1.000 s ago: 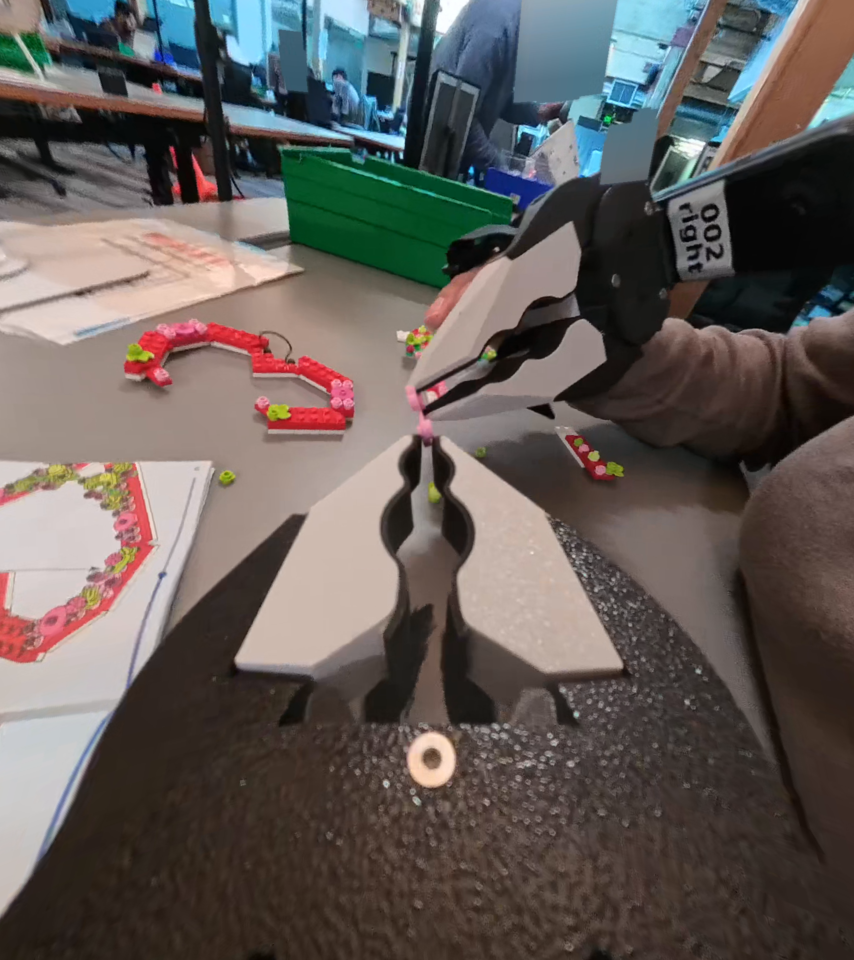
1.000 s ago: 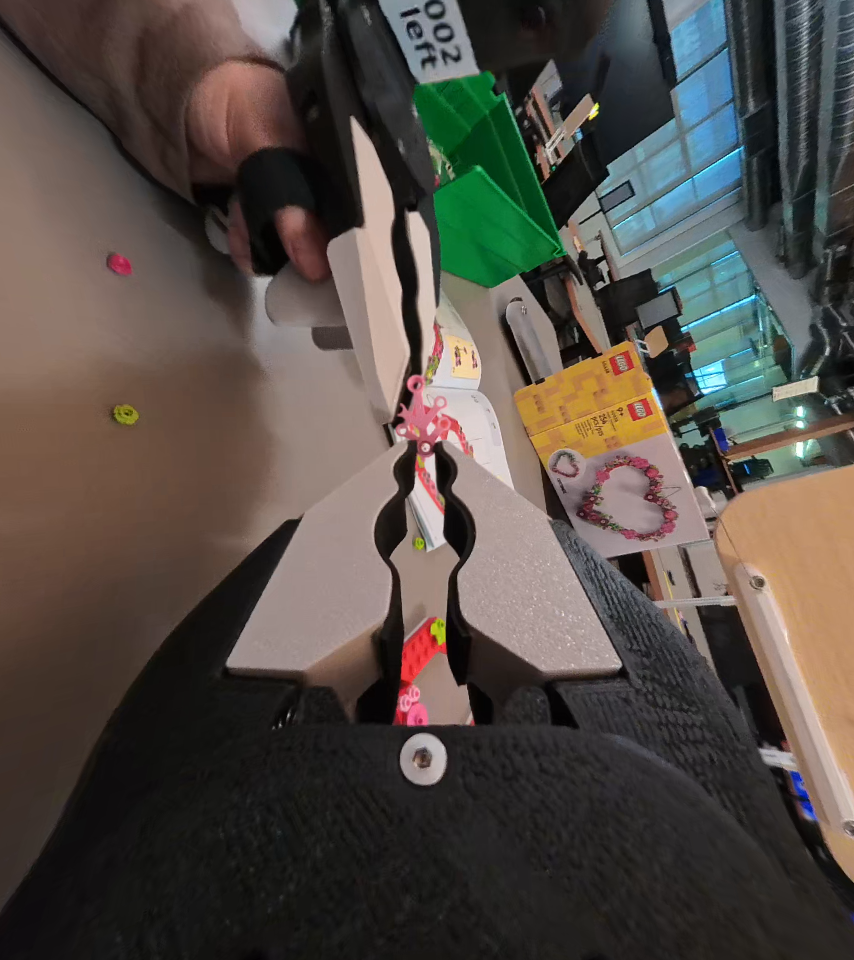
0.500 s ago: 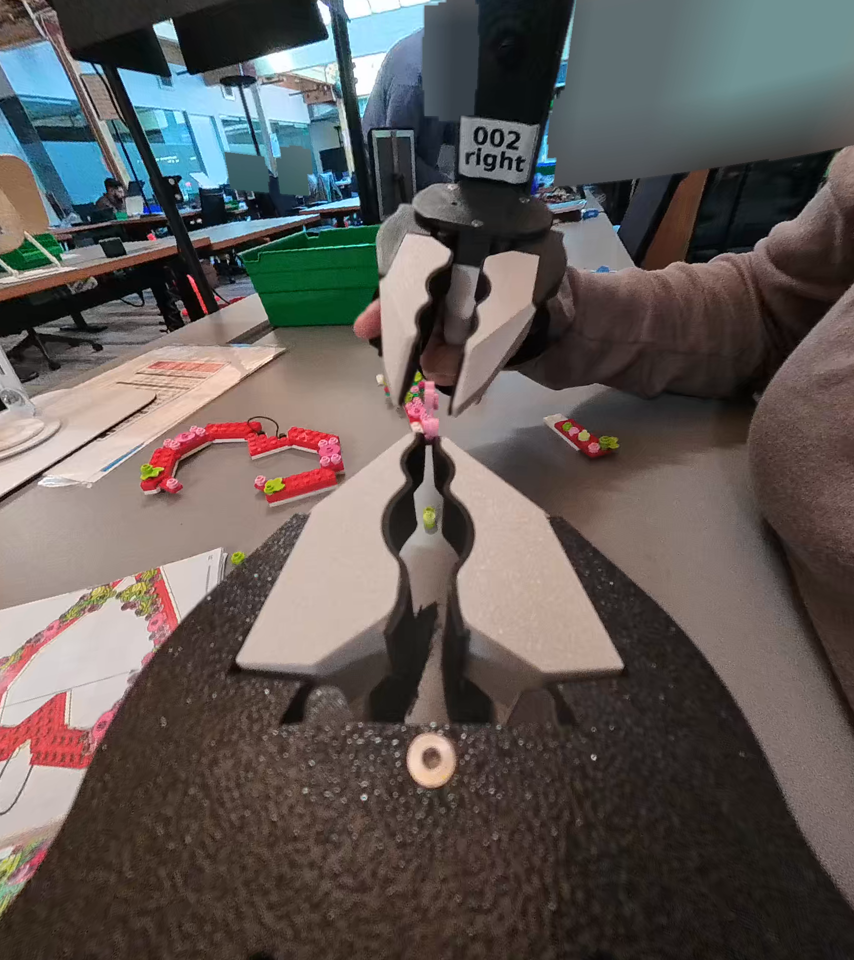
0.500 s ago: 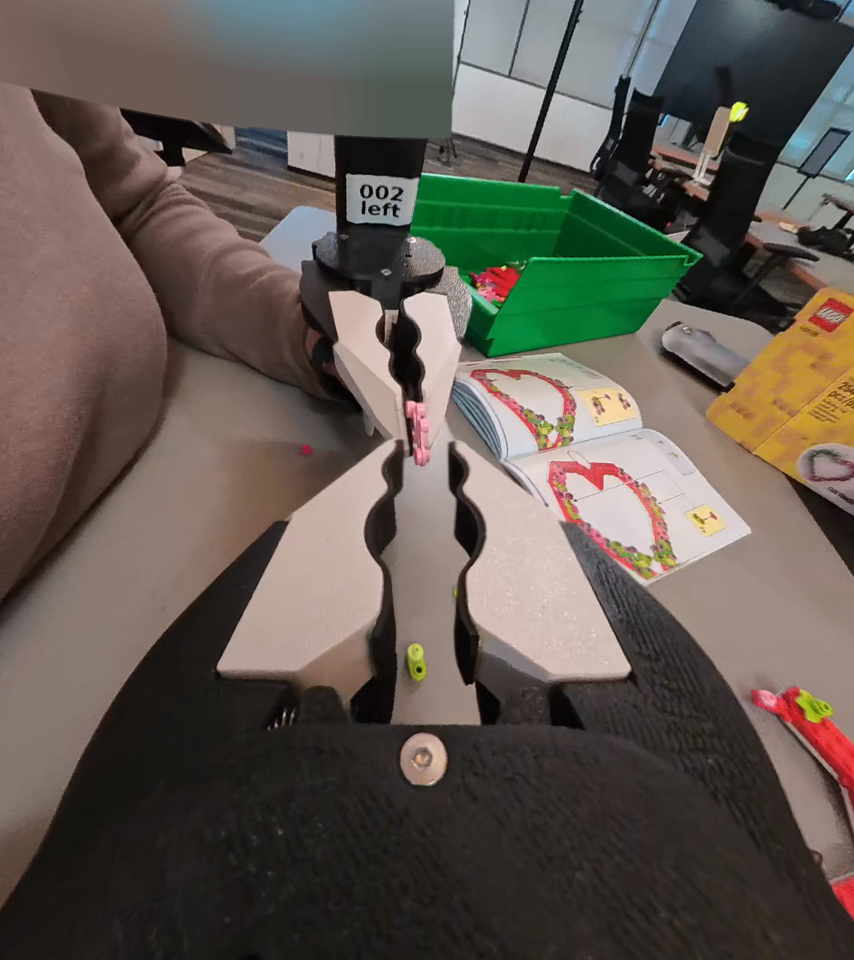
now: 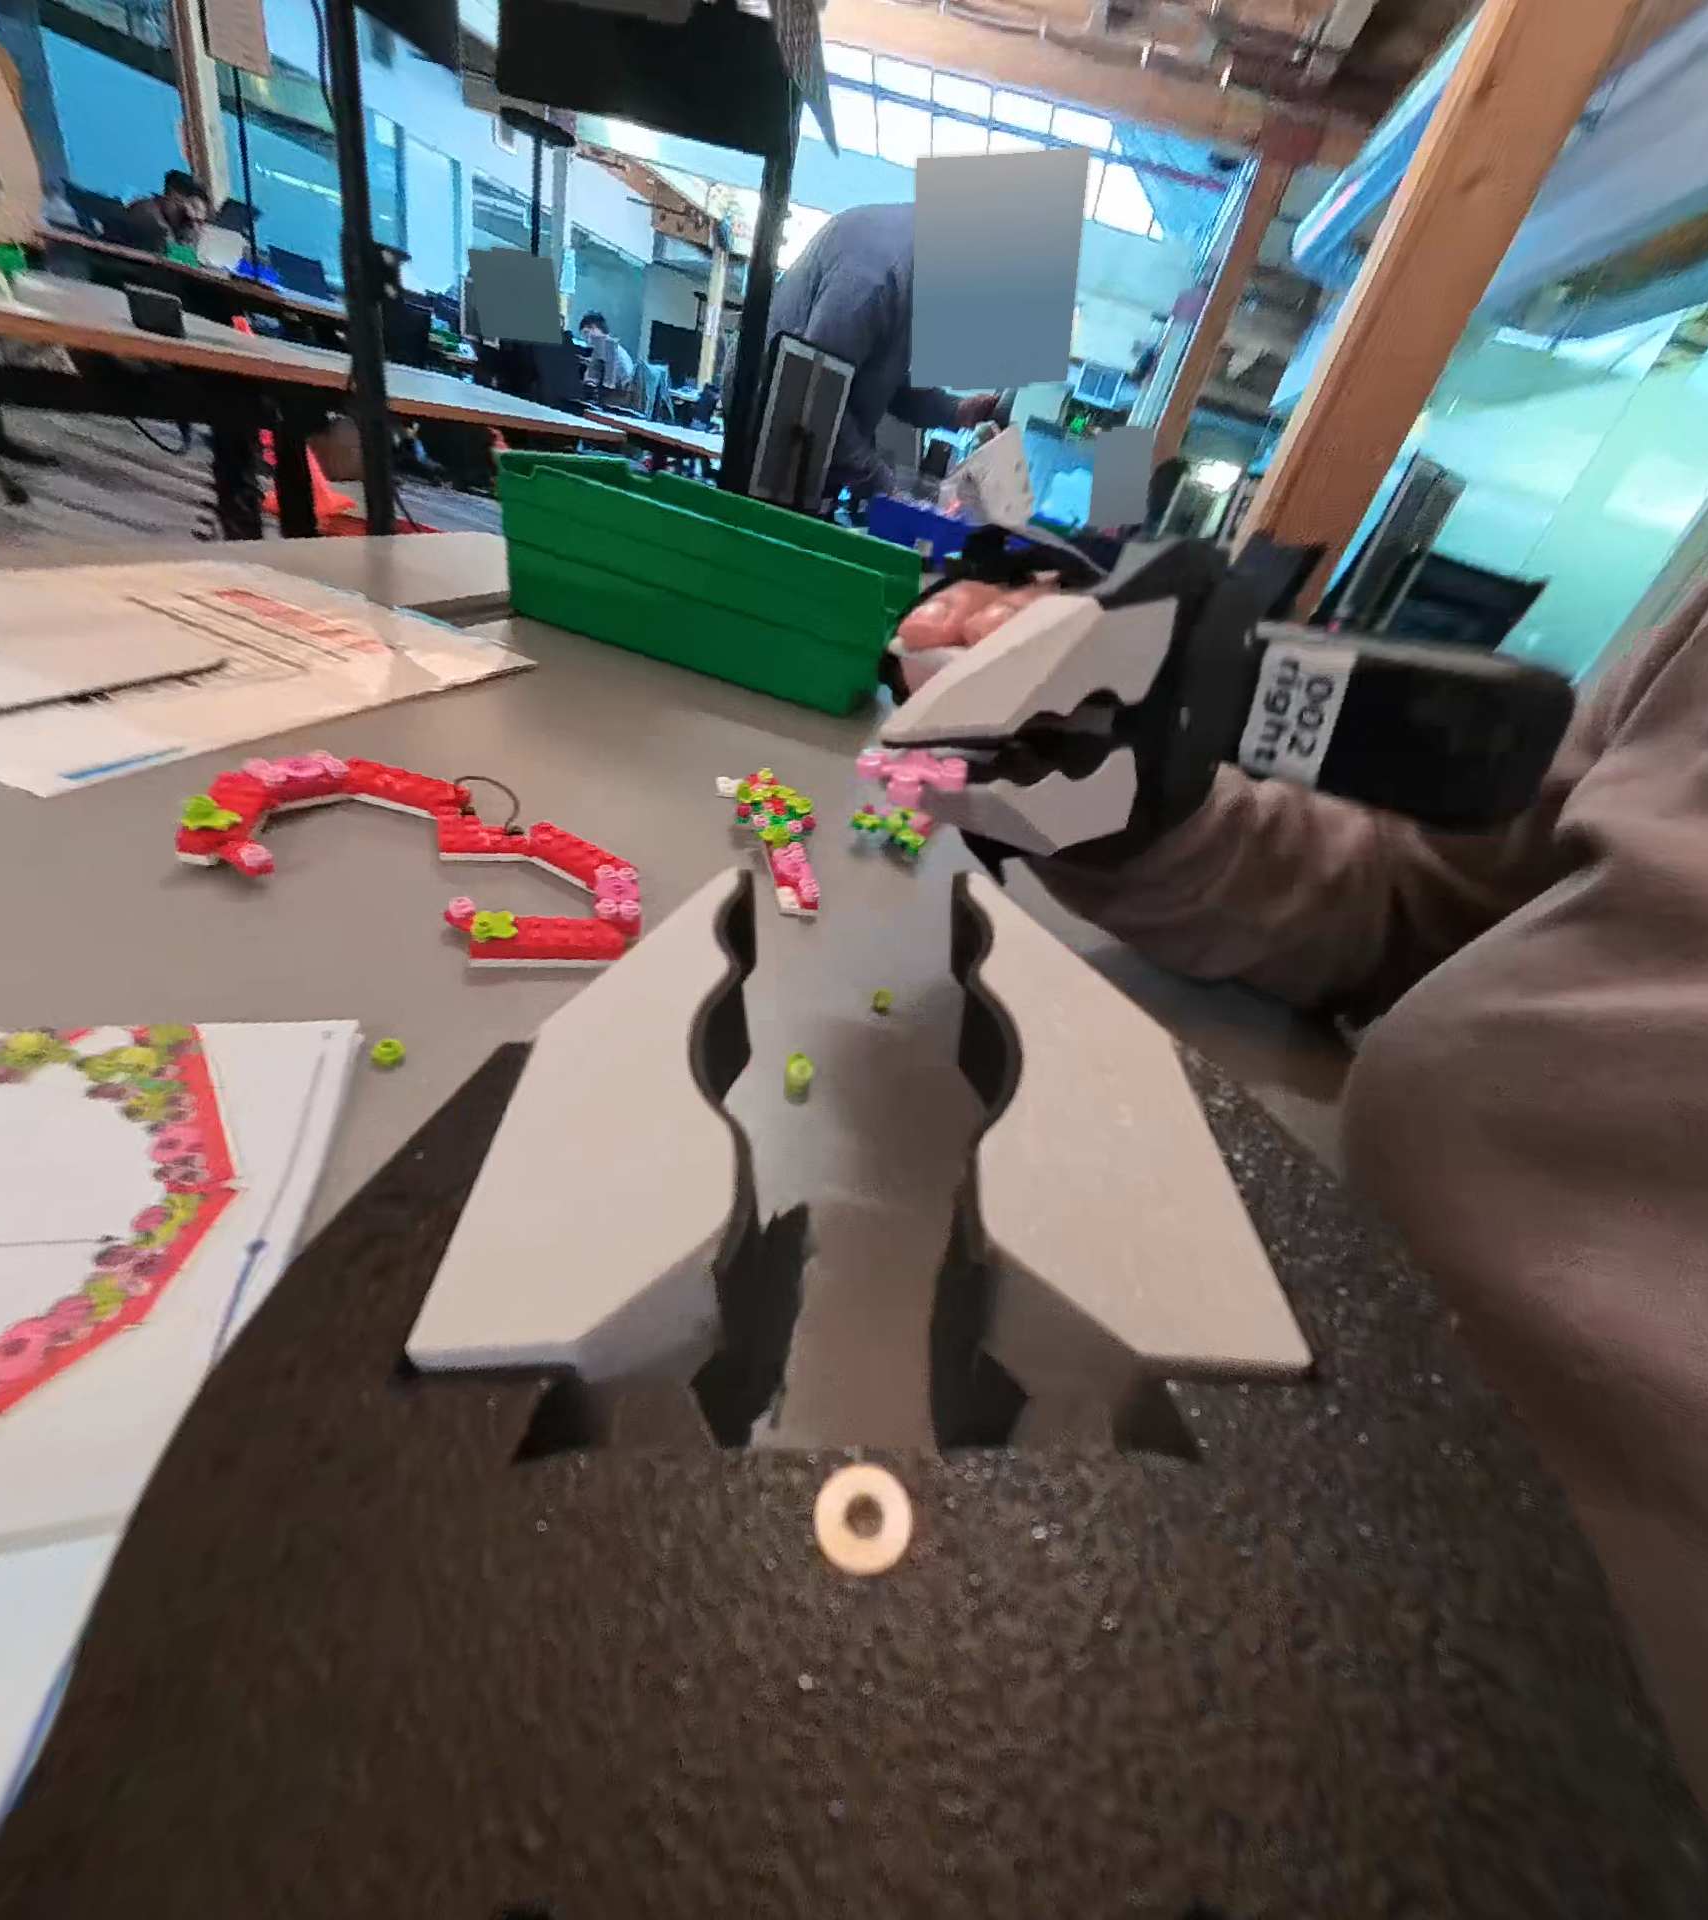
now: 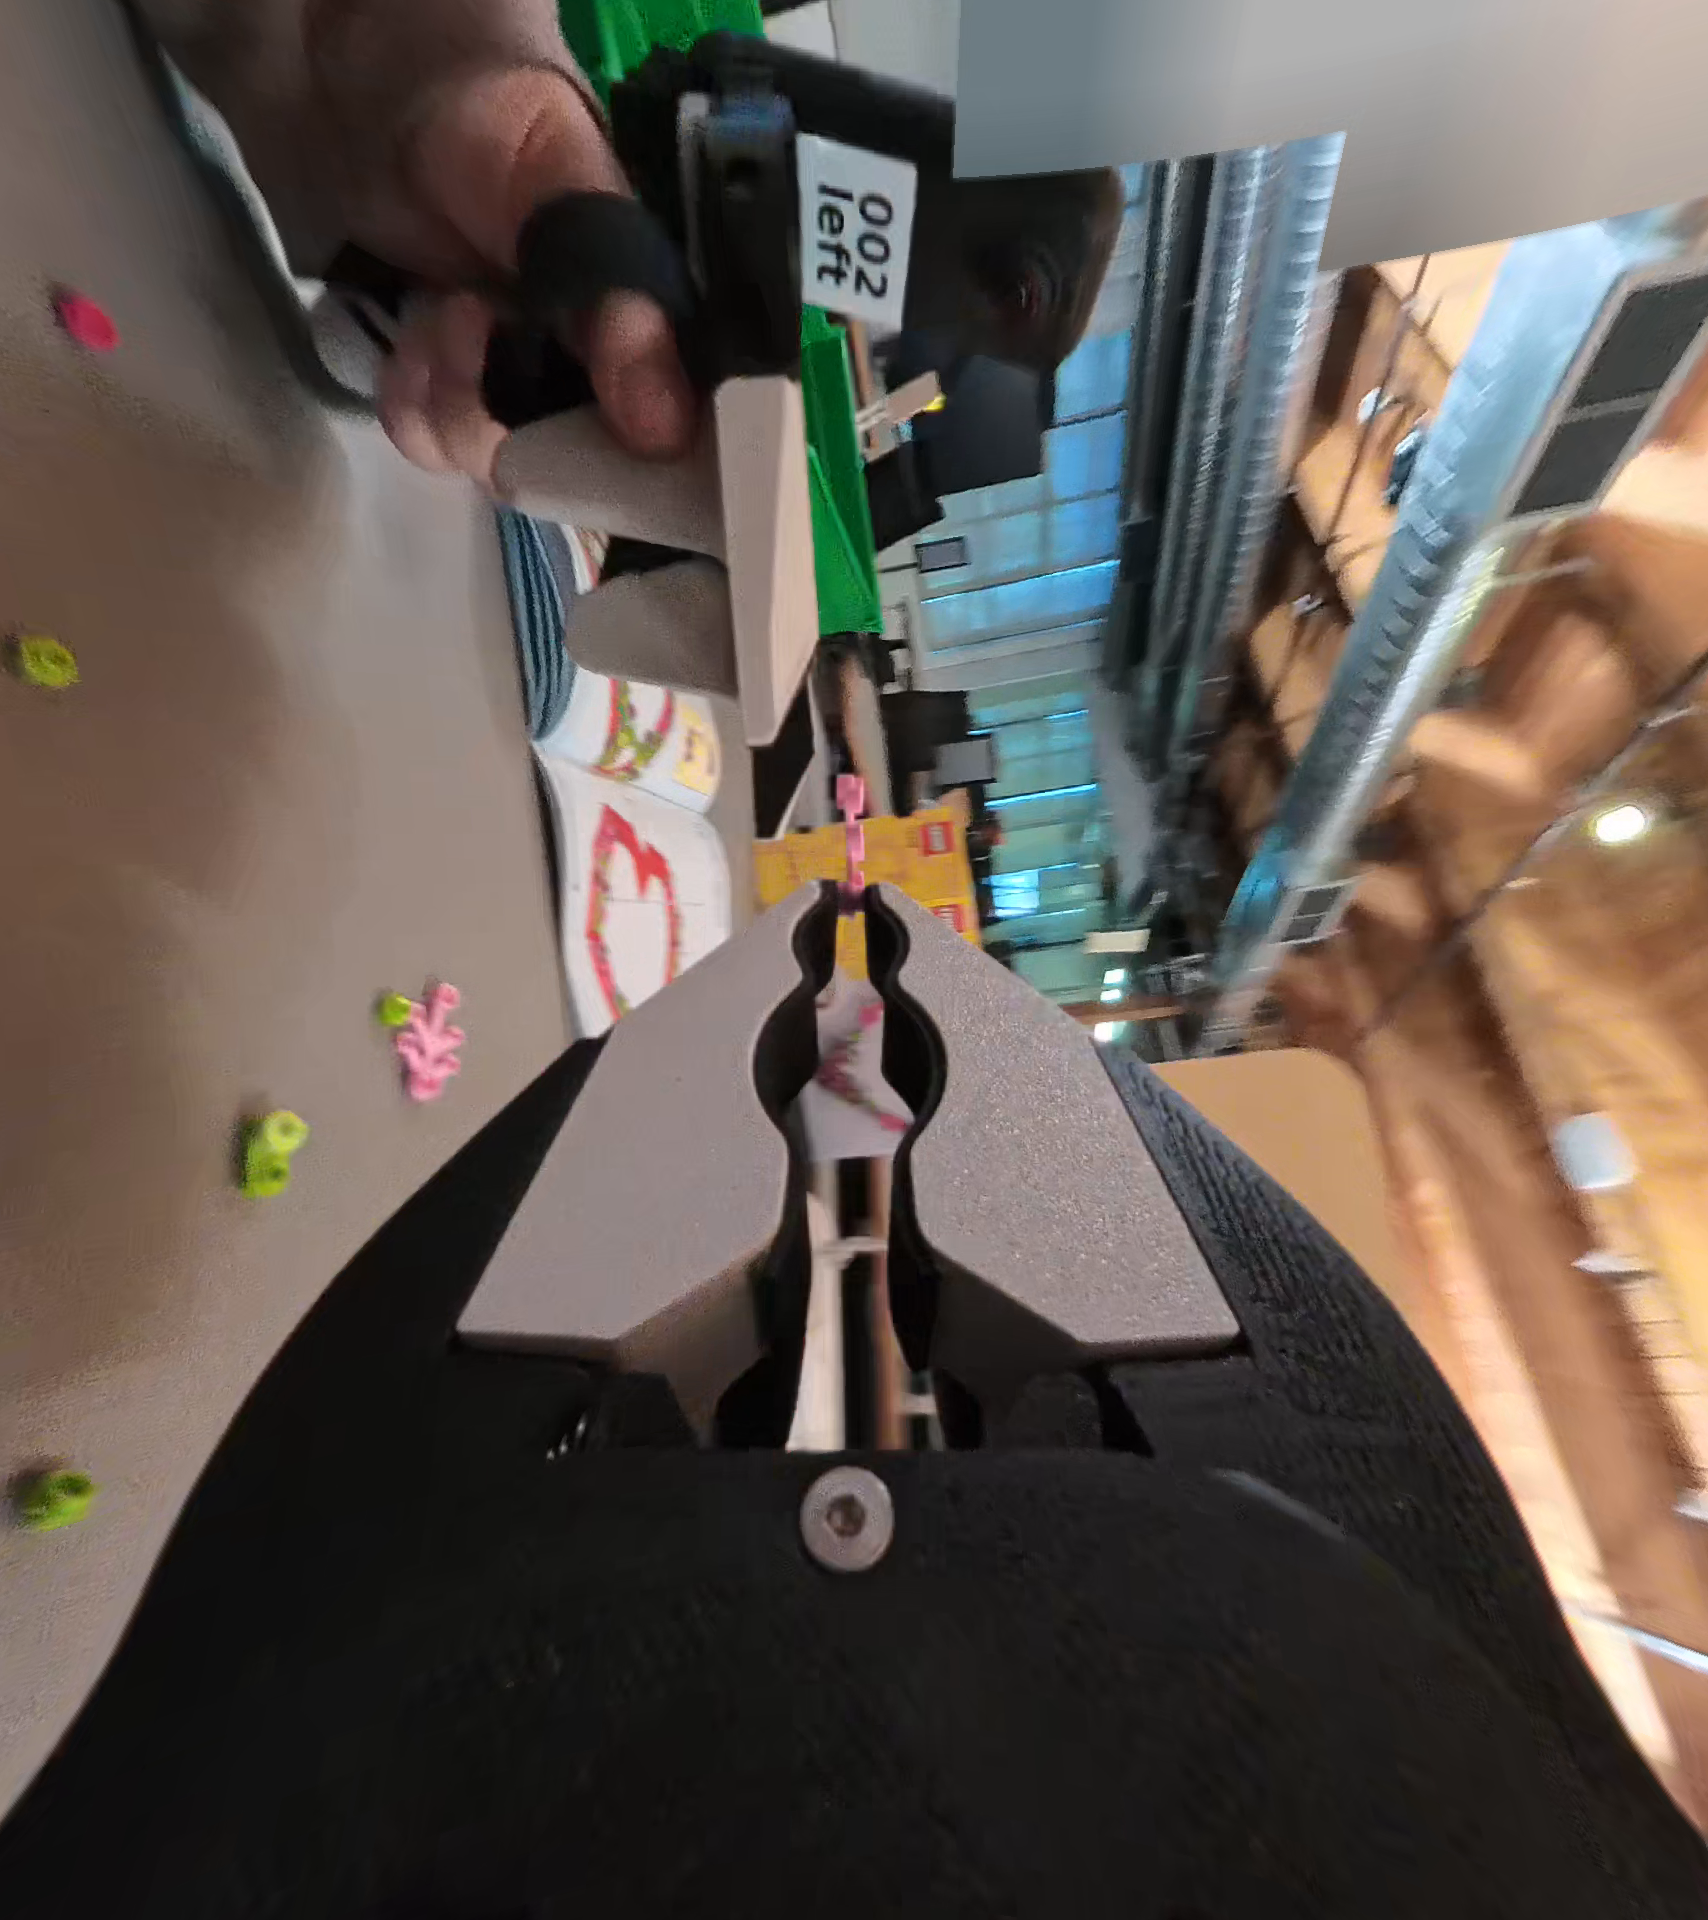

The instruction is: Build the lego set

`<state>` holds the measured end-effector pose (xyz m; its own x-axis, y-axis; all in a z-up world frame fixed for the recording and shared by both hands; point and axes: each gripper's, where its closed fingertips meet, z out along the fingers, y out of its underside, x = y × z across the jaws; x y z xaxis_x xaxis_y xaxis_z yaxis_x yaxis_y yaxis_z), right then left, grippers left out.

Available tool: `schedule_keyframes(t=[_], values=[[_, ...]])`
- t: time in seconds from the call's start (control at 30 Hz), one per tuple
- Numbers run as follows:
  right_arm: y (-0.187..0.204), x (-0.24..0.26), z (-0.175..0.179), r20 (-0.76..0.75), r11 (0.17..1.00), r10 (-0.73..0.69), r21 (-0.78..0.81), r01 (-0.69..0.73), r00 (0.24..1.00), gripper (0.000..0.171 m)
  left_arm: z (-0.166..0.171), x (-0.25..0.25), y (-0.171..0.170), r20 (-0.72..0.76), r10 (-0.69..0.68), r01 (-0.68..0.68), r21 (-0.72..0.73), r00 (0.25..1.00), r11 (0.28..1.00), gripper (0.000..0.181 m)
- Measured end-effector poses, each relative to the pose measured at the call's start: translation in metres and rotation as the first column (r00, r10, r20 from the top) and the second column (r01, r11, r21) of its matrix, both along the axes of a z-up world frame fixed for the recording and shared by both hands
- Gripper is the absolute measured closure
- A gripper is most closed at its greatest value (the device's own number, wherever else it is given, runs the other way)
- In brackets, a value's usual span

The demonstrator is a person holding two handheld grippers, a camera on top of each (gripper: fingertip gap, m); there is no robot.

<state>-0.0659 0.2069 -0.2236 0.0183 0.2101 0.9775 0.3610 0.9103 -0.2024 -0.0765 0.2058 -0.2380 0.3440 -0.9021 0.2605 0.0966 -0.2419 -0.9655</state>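
My left gripper (image 5: 855,894) is open and empty, low over the grey table. My right gripper (image 6: 850,902) is shut on a small pink flower piece (image 6: 850,831), which sticks out past its tips. In the left wrist view the right gripper (image 5: 943,774) is rolled on its side to the upper right and holds the pink piece (image 5: 907,774) above the table. A partly built red heart frame (image 5: 414,831) with pink and lime flowers lies at the left. A short flowered strip (image 5: 777,831) lies ahead of my left gripper.
Loose lime studs (image 5: 798,1075) and a pink stem piece (image 6: 429,1029) lie on the table. The open instruction booklet (image 5: 50,1195) is at the near left, a green bin (image 5: 704,592) at the back, a yellow set box (image 6: 923,862) beyond. A person's sleeve (image 5: 1556,1143) fills the right.
My left gripper has opened and let go of the pink piece. My right gripper has shut on it, rolled onto its side and drawn away to the right.
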Motion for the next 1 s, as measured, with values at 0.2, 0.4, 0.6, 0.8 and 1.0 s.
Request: schedule_keyframes(t=[0.2,0.4,0.6,0.8,1.0], values=[[-0.003,0.0,0.0,0.022,0.954,-0.042,0.297,0.034,0.999,0.168,0.002,0.008,-0.005,0.152,-0.066,0.095,-0.192,0.986,0.977,0.153],[-0.005,-0.004,-0.005,0.017,0.937,-0.048,0.347,0.039,0.999,0.168,0.002,0.008,-0.005,0.227,-0.085,0.147,-0.276,0.97,0.95,0.156],[-0.005,-0.004,-0.007,0.023,0.925,-0.056,0.377,0.043,0.998,0.168,0.005,0.007,-0.007,0.238,-0.098,0.161,-0.262,0.966,0.952,0.169],[-0.004,-0.005,-0.011,0.038,0.924,-0.053,0.38,0.035,0.998,0.168,0.007,0.001,0.0,0.265,-0.053,0.13,-0.282,0.963,0.951,0.161],[-0.006,-0.008,-0.014,0.047,0.922,-0.049,0.387,0.027,0.998,0.168,-0.001,0.002,0.002,0.235,-0.049,0.122,-0.312,0.971,0.942,0.164]])
